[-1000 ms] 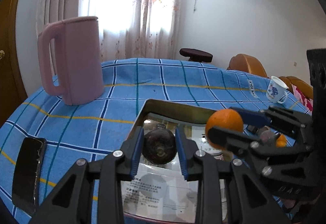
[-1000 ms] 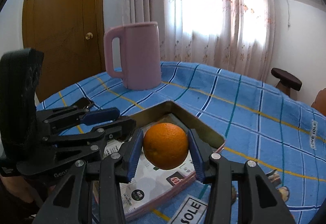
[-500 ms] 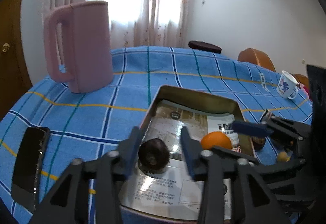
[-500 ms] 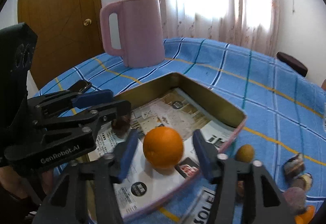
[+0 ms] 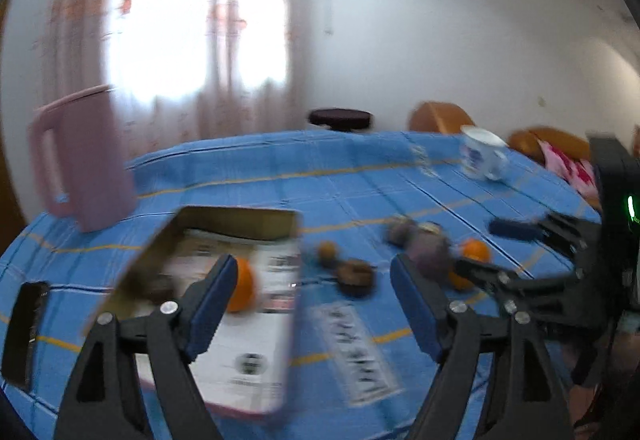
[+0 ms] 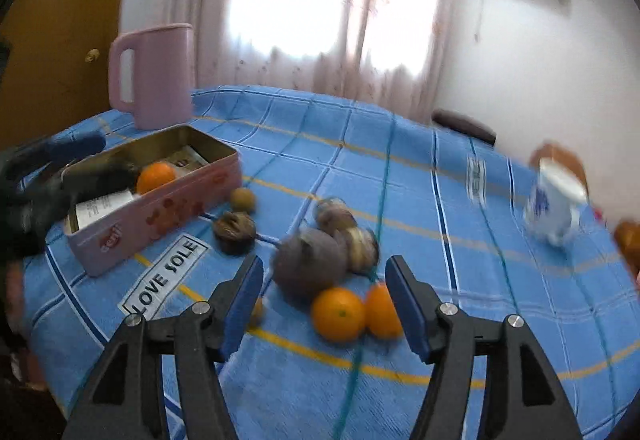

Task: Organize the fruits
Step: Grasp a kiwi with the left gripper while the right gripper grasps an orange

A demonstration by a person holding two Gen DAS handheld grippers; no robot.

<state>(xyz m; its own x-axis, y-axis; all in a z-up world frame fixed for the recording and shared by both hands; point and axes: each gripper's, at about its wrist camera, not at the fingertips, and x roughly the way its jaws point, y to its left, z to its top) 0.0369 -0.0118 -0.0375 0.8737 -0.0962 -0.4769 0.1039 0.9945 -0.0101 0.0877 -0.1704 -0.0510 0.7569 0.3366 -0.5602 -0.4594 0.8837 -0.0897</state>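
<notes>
The pink tin holds an orange and a dark fruit. My left gripper hovers just right of the tin, its jaws opening with nothing between them. My right gripper stands open and empty above the loose fruit. Two oranges and a large purple-brown fruit lie just ahead of its fingertips. A dark round fruit and a small yellowish one lie nearer the tin. The view is blurred.
A tall pink jug stands behind the tin. A white and blue mug sits at the far right of the blue checked tablecloth. A black phone lies at the left edge.
Both grippers opened and let go: the dark fruit and the orange now lie in the tin. Both hands swung right, away from the tin and towards the loose fruit.
</notes>
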